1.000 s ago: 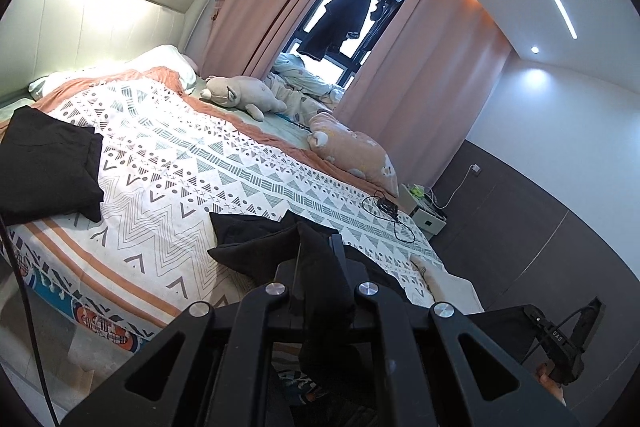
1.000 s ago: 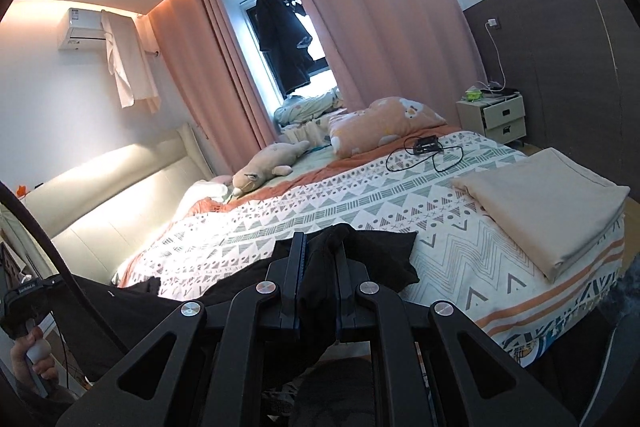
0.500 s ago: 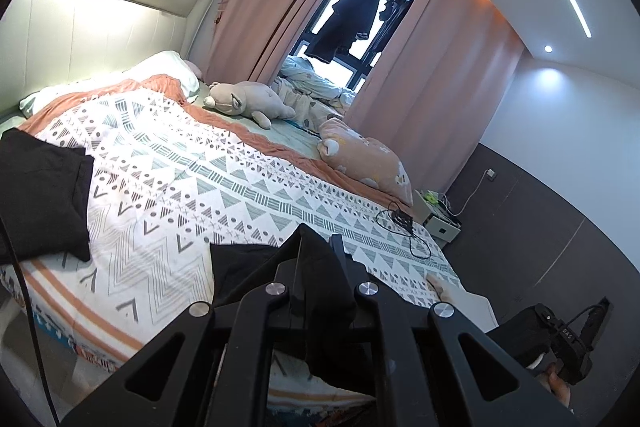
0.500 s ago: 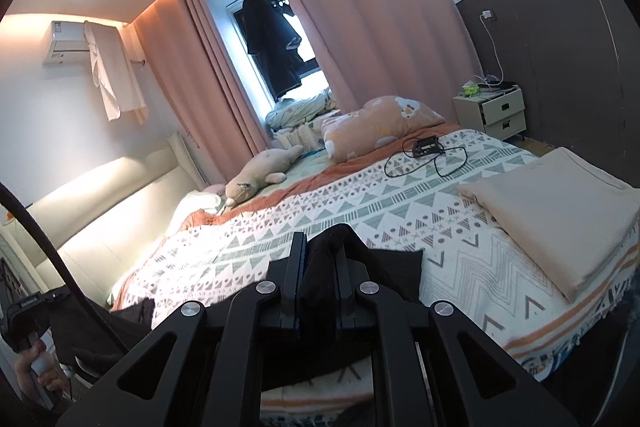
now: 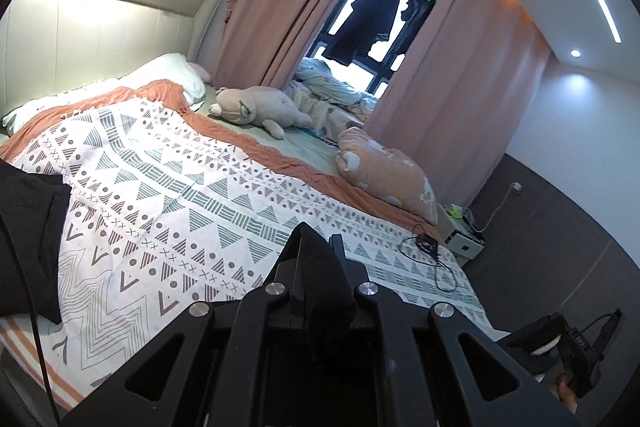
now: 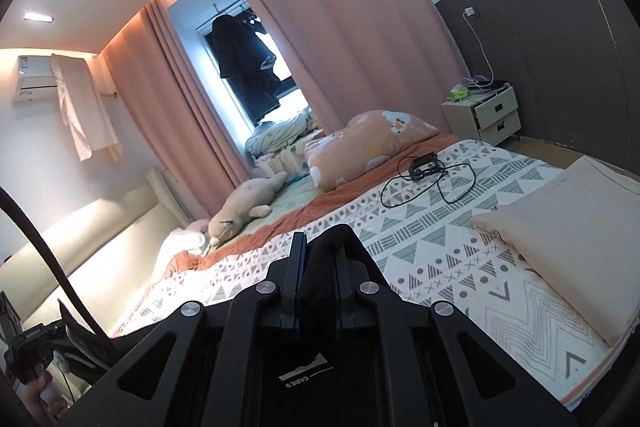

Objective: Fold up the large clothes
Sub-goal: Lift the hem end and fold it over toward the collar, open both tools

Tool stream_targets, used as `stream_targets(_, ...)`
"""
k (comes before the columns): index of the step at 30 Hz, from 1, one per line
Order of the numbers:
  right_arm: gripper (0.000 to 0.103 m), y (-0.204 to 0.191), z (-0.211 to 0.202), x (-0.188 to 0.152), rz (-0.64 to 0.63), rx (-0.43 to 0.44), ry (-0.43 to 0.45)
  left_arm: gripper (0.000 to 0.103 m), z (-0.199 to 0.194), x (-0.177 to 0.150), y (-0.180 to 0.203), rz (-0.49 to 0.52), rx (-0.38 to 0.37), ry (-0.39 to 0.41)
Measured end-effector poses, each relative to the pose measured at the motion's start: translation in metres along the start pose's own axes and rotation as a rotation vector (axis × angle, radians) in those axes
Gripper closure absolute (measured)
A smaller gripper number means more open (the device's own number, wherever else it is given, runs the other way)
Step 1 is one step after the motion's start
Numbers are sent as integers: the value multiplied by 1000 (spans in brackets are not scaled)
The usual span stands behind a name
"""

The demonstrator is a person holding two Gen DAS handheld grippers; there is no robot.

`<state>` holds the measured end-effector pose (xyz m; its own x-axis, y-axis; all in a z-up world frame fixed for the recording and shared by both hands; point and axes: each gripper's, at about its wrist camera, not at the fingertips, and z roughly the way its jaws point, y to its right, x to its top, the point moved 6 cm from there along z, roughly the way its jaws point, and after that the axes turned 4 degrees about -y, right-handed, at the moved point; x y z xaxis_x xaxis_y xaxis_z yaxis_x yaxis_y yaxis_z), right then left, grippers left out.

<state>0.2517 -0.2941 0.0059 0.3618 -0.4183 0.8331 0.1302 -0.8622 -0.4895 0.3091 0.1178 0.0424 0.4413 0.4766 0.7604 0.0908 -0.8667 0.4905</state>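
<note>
Grippers left [image 5: 316,259] and right [image 6: 320,259] each clamp bunched black cloth garment [image 5: 320,283] above patterned white bedspread [image 5: 180,195]; folded beige blanket [image 6: 560,255] at three o'clock.

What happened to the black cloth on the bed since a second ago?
Both grippers, left and right, carried the black garment forward over the patterned bedspread, so its spread-out part slipped out of view. Both stayed clamped on it. The plush toy, beige folded cloth and cable stayed put.
</note>
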Motion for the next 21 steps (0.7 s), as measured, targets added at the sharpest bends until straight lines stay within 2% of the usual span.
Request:
stream_targets(11, 96, 3, 120, 10, 90, -53, -52, 94, 110, 14, -20, -62, 55, -39)
stream_targets(18, 96, 11, 177, 10, 139, -85, -95, 94, 176, -6, -42, -92, 113, -81)
stream_targets(21, 96, 19, 196, -2, 147, -60, -105, 94, 199, -19, -49, -78, 102, -102)
